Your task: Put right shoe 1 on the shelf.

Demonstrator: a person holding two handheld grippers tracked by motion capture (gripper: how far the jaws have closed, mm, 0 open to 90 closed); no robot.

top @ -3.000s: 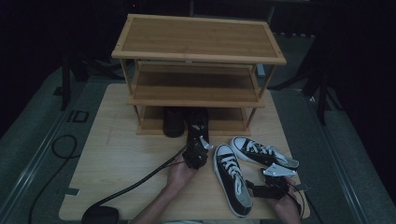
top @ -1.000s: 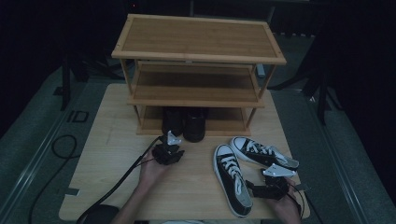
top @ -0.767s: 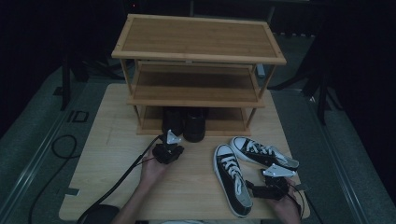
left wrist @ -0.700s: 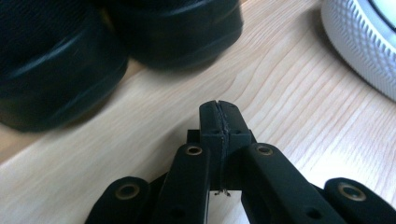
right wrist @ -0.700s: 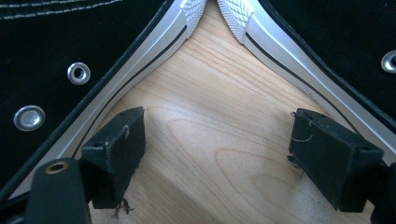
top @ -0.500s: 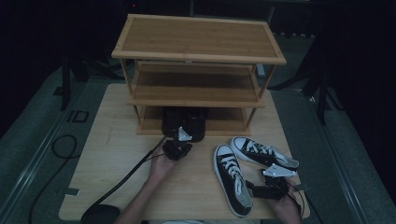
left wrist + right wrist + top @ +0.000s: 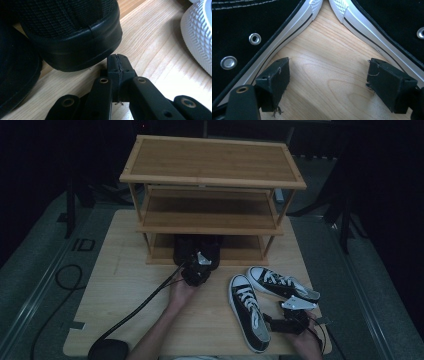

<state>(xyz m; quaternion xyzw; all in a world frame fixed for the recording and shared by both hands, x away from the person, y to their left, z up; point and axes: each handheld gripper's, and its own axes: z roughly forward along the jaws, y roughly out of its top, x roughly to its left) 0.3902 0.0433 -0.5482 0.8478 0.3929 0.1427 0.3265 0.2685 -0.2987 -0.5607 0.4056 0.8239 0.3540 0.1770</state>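
Left gripper: jaws pressed together, nothing between them; having just been closing, the pads meet flat in the left gripper view. Tips sit just in front of the heel of a black shoe, whether touching cannot be told.
Black shoes: a pair, side by side on the bottom shelf of the rack, heels toward the person. In the left gripper view the nearer heel has a rubber rim and a woven upper; the second shoe lies beside it at the left edge.
Rack: three wooden shelves, standing at the far half of the table; top and middle shelves bare.
Right gripper: jaws spread, nothing held. It rests low at the near right edge of the table, between the two sneakers.
Sneakers: black canvas with white soles and laces, on the table right of the left gripper. One points toward the person; the other lies angled to the right. In the right gripper view their soles converge ahead of the open jaws, bare wood between.
Cable: runs from the left gripper across the table to the near left edge.
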